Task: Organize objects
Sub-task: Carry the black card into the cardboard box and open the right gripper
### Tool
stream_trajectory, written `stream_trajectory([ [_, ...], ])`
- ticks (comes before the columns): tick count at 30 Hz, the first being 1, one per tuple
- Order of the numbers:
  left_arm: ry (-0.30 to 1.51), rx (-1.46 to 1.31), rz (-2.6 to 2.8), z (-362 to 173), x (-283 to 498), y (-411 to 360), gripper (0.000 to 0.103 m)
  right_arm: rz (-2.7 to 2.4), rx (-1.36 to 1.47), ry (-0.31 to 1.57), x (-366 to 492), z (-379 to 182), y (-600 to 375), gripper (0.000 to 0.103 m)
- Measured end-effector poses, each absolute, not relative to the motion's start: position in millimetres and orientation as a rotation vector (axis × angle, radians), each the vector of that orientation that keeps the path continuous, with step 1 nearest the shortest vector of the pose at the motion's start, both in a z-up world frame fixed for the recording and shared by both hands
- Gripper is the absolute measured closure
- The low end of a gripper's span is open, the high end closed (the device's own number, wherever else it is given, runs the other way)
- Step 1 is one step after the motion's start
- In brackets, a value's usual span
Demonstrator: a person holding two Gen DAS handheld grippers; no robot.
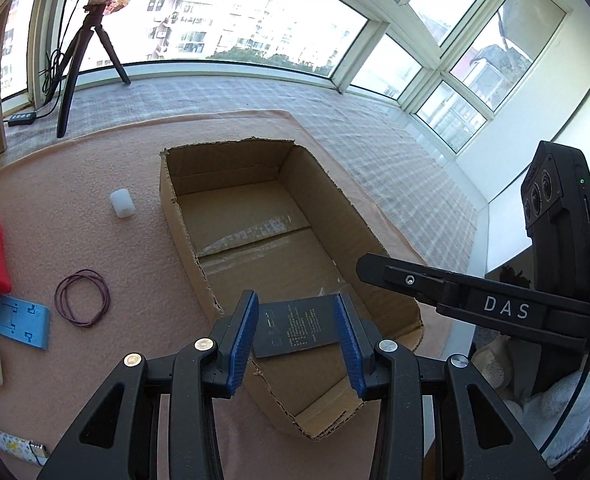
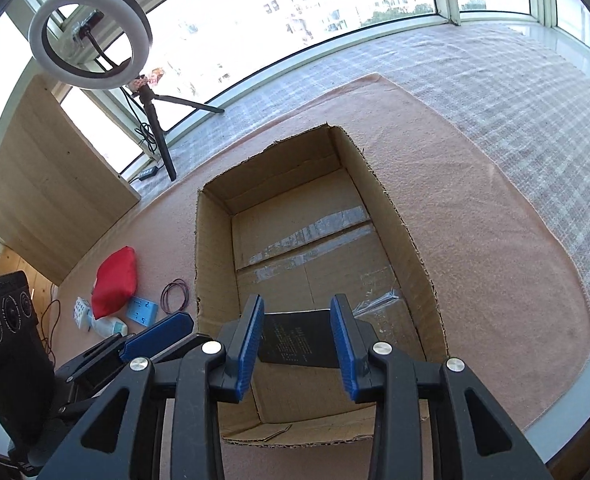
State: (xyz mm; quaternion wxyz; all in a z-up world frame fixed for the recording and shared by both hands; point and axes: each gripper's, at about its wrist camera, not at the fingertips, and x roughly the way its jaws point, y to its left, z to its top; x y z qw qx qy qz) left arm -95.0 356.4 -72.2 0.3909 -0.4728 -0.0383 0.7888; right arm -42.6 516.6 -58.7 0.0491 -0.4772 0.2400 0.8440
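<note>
A cardboard box (image 1: 255,232) fills mid-frame on the pink surface (image 1: 95,208). A dark flat card (image 1: 299,330) is seen inside, low in frame – between both the left hand-held gripper (image 1: 299,344) and right hand-held gripper (image 2: 297,344), whose fingers stand apart, ungripped – its long axis crosswise.

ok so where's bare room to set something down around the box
Free: the pink mat right of the open cardboard box, and most of the box floor beyond the flat black card. Crowded: left of the box, around the red pouch and dark elastic loops.
</note>
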Motion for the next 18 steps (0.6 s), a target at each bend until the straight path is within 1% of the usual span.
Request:
stream_trajectory([
  [9, -0.117, -1.228, 2.086, -70, -93, 310, 0.061, 2.606, -1.473, 0.719, -44, -55, 499, 0.068],
  [18, -0.159, -1.273, 2.292, -59, -87, 208, 0.06, 2.727, -1.563, 0.671, -67, -51, 435, 0.065],
])
